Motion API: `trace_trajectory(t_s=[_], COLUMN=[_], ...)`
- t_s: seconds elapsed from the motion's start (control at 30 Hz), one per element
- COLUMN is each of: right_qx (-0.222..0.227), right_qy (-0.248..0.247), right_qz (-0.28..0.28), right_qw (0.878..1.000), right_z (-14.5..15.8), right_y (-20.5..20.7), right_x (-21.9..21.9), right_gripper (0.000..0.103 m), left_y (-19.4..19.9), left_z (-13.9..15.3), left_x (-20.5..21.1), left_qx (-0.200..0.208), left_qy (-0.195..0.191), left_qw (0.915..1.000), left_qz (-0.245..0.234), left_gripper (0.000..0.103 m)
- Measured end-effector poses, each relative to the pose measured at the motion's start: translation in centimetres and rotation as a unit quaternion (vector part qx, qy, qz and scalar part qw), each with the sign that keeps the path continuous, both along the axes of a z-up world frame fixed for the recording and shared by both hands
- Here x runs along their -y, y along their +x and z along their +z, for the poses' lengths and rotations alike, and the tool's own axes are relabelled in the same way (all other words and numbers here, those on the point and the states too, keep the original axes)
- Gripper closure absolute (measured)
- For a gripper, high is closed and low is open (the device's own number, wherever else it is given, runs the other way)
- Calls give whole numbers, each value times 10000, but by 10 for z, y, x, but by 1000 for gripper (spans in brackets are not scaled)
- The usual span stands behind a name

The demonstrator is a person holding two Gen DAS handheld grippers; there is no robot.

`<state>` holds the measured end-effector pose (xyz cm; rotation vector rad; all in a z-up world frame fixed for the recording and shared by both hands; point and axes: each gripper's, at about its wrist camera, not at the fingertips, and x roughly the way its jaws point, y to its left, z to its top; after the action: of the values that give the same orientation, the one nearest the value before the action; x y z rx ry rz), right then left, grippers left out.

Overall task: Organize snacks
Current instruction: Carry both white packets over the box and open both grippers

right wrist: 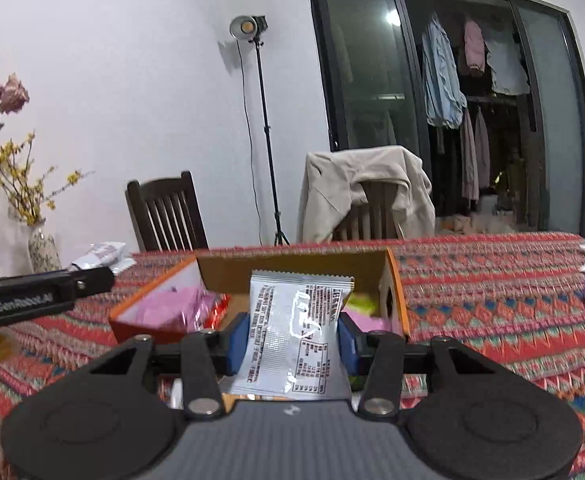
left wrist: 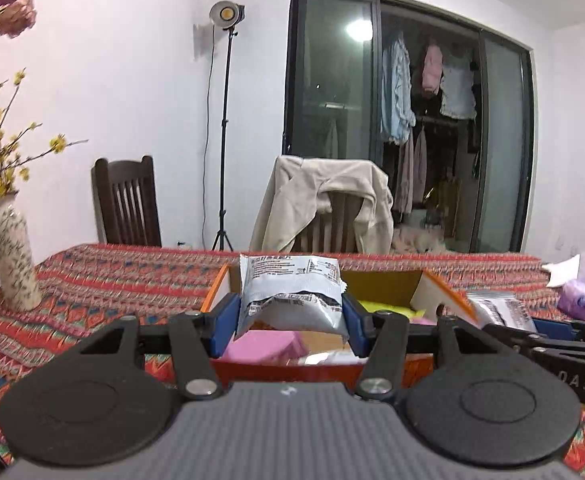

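At ten o'clock we see a patterned vase (left wrist: 14,256) of yellow sprigs on the red tablecloth (right wrist: 492,300); at twelve, a beige jacket (left wrist: 324,200) drapes a chair, left of it a light stand (left wrist: 224,128).

"GenRobot.AI" is printed in white on the left gripper's black arm (right wrist: 32,296), at nine o'clock in the right wrist view. "DAS" is seen on the right gripper's black arm (left wrist: 572,380), at four o'clock in the left wrist view. The print on both silver snack packets (left wrist: 292,296) (right wrist: 296,332) is too small to be read.
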<state>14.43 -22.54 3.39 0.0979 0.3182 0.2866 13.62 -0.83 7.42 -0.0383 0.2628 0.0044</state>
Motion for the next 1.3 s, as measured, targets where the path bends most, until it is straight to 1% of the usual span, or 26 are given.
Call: trace_trajectory(t_s=[0.23,0.4,0.53,0.63,0.73,0.83,1.0,1.03,1.07,1.1,1.13,1.17,1.2,1.23,1.27,1.3], right_qx=[154,160,173,122,60,-76,-143,-157,-174,-198,-218,-233,-251,-262,-254,-218], right_qy=[-28,-55,-168,-155,-177,-45,-151,-160,-176,-187,-192,-179,-139,-94,-53,-33], right_qz=[-43,-170,-374,-356,-345,-278,-311,-304,-289,-268,-273,-262,-228,-215,-233,-269], right_qw=[9999,9997,9990,9992,9992,9996,9993,9993,9993,9993,9992,9992,9993,9994,9994,9994], right_z=[22,24,16,6,-7,-14,-21,-22,-22,-23,-25,-25,-26,-27,-27,-27], right_y=[39,71,96,107,114,119,124,125,129,130,128,127,127,126,125,123], right_x=[-10,-18,-23,-25,-24,-20,-21,-21,-22,-23,-23,-22,-21,-20,-19,-17], right_gripper=[58,58,58,58,58,58,58,58,57,56,54,50,41,27,18,7], left_y=[35,62,87,103,112,117,115,114,113,112,111,110,109,108,107,106], left_z=[13,14,8,-3,-19,-27,-30,-30,-31,-32,-32,-33,-33,-32,-32,-31], left_x=[14,14,10,5,3,-2,1,2,3,3,3,2,0,-2,-4,-6], left_qx=[202,213,130,32,-99,-198,-125,-109,-89,-72,-48,-29,1,36,66,126], left_qy=[18,-51,-97,-153,-30,-18,69,93,103,95,70,41,5,-45,-94,-155], left_qw=[9998,9996,9992,9991,9991,9989,9990,9991,9991,9992,9992,9992,9991,9990,9987,9983], left_qz=[51,197,357,398,404,433,415,407,398,390,403,407,420,444,488,540], left_gripper=[48,48,48,48,48,48,48,47,44,42,34,25,21,12,0,0])
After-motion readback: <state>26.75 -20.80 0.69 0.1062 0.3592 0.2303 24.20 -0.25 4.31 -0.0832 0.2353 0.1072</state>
